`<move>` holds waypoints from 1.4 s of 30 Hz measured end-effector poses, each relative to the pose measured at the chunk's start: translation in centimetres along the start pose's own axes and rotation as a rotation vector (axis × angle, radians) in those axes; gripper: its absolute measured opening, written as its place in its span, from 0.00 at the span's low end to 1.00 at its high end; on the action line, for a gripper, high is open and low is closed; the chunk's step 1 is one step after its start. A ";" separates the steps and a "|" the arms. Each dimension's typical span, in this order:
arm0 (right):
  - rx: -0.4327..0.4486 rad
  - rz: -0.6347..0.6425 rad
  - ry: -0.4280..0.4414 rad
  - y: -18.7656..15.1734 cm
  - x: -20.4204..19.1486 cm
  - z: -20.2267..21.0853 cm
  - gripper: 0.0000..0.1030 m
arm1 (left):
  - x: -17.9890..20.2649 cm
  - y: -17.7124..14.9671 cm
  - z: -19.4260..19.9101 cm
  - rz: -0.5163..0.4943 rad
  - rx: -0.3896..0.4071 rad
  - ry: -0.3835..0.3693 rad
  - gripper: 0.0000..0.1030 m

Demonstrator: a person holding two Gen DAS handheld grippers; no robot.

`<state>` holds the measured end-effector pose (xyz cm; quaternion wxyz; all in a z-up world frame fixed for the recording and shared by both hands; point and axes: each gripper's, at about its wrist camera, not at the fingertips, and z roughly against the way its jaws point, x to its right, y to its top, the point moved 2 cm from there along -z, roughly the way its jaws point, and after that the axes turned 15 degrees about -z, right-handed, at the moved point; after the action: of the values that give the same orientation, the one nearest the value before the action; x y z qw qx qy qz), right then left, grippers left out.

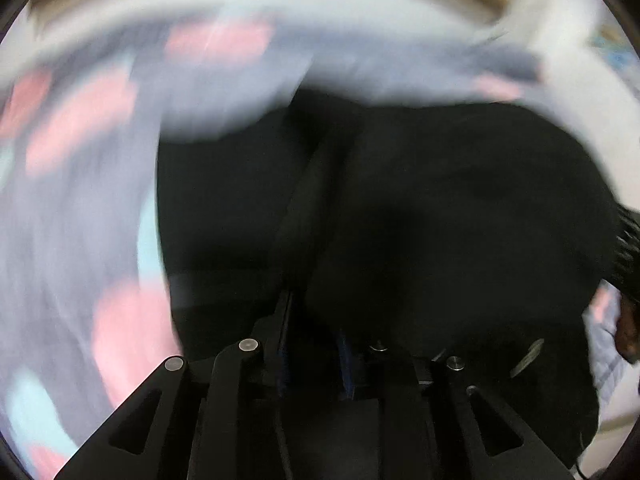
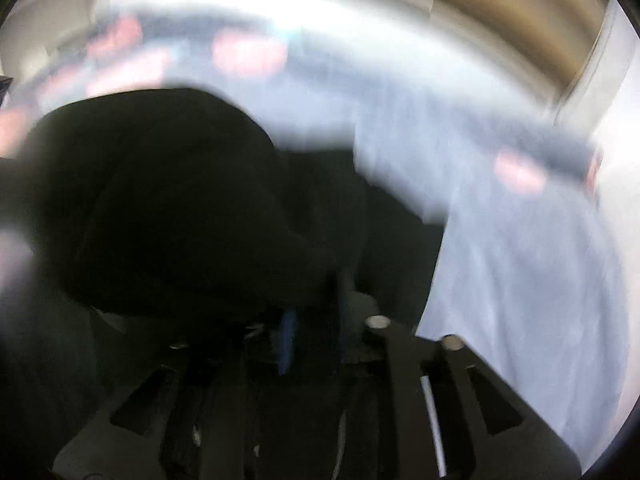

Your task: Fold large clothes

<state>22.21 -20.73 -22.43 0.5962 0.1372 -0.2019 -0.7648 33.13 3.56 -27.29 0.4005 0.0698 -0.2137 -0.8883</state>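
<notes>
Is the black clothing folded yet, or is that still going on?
Still going on. Nothing looks neatly folded: the black garment hangs bunched over the patterned sheet. Both the left tool and right tool seem clamped on it, though blur hides details. Flattening and folding remain.

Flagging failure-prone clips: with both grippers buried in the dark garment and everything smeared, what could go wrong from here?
1. The black garment bunches over the left gripper and right gripper; a grip, if any, could slip unseen.
2. Heavy blur suggests fast motion, so a fold might land crooked on the patterned sheet.
3. Loose fabric could snag the linkages.
</notes>
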 end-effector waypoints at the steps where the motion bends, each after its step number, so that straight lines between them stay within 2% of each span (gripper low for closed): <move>1: -0.054 -0.016 -0.014 -0.8 0.5 -1.2 0.17 | -0.9 -1.3 -0.4 0.053 -0.007 -0.019 0.16; 3: -0.105 -0.066 0.002 -1.2 1.6 -1.5 0.17 | -2.0 -1.7 1.0 0.122 0.026 -0.042 0.16; 6: -0.094 -0.138 0.050 0.3 2.7 0.1 0.24 | -3.3 -0.5 4.6 0.146 0.094 0.003 0.16; 9: -0.036 -0.177 0.072 3.3 2.9 2.4 0.32 | -4.1 1.9 8.3 0.171 0.189 -0.001 0.16; 11: -0.001 -0.201 0.120 5.9 2.3 3.9 0.37 | -3.6 4.3 10.9 0.153 0.262 -0.003 0.16; 13: 0.023 -0.228 0.193 8.6 1.2 5.2 0.45 | -2.6 6.3 12.3 0.139 0.312 -0.044 0.20; 14: 0.033 -0.236 0.230 9.7 0.6 5.6 0.47 | -1.8 7.5 12.5 0.138 0.335 -0.089 0.31; 15: 0.040 -0.240 0.256 10.6 -0.2 5.7 0.50 | -1.0 8.4 12.3 0.138 0.342 -0.125 0.51; 16: 0.038 -0.239 0.263 11.0 -0.9 5.7 0.56 | -0.6 9.1 11.7 0.130 0.341 -0.140 0.58; 17: 0.015 -0.232 0.271 11.4 -2.0 5.1 0.60 | 0.2 9.2 11.0 0.113 0.334 -0.142 0.60; 18: -0.016 -0.219 0.288 11.2 -3.0 4.2 0.62 | 1.1 9.4 9.4 0.091 0.303 -0.139 0.60; 19: -0.056 -0.203 0.303 10.7 -4.0 2.8 0.59 | 1.4 9.4 8.1 0.083 0.270 -0.140 0.60; 22: -0.169 -0.136 0.244 6.3 -6.5 -1.9 0.56 | 2.1 5.8 2.3 0.104 0.095 -0.105 0.60; 23: -0.235 -0.110 0.189 4.1 -6.9 -4.5 0.53 | 1.6 4.3 -0.2 0.128 0.018 -0.098 0.59; 24: -0.276 -0.115 0.185 2.8 -6.7 -6.4 0.53 | 1.2 3.0 -1.8 0.157 -0.020 -0.120 0.58; 25: -0.286 -0.128 0.201 2.0 -6.4 -7.3 0.53 | 0.6 1.7 -2.9 0.197 -0.021 -0.163 0.58; 26: -0.272 -0.143 0.219 1.3 -5.8 -7.6 0.53 | 0.4 1.1 -3.1 0.205 -0.002 -0.173 0.58; 29: -0.255 -0.173 0.259 1.9 -4.9 -6.5 0.53 | 0.7 1.4 -2.1 0.169 0.018 -0.147 0.58; 31: -0.263 -0.224 0.338 2.7 -3.5 -5.2 0.52 | 0.9 1.6 -0.9 0.160 0.018 -0.147 0.58; 33: -0.230 -0.290 0.413 3.8 -1.4 -3.3 0.53 | 0.7 2.2 0.3 0.164 0.041 -0.162 0.58; 37: -0.132 -0.422 0.433 6.0 3.7 -1.0 0.55 | 0.0 2.3 3.5 0.197 0.110 -0.184 0.58; 40: -0.172 -0.584 0.488 6.3 7.3 -2.5 0.56 | 0.0 2.6 4.9 0.218 0.125 -0.210 0.58; 42: -0.185 -0.599 0.481 6.7 7.7 -3.6 0.56 | 0.3 2.7 5.7 0.220 0.151 -0.224 0.58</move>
<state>27.62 -30.12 -22.18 0.3867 0.3109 0.0625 -0.8660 33.09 3.60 -20.93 0.4627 -0.0236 -0.3293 -0.8227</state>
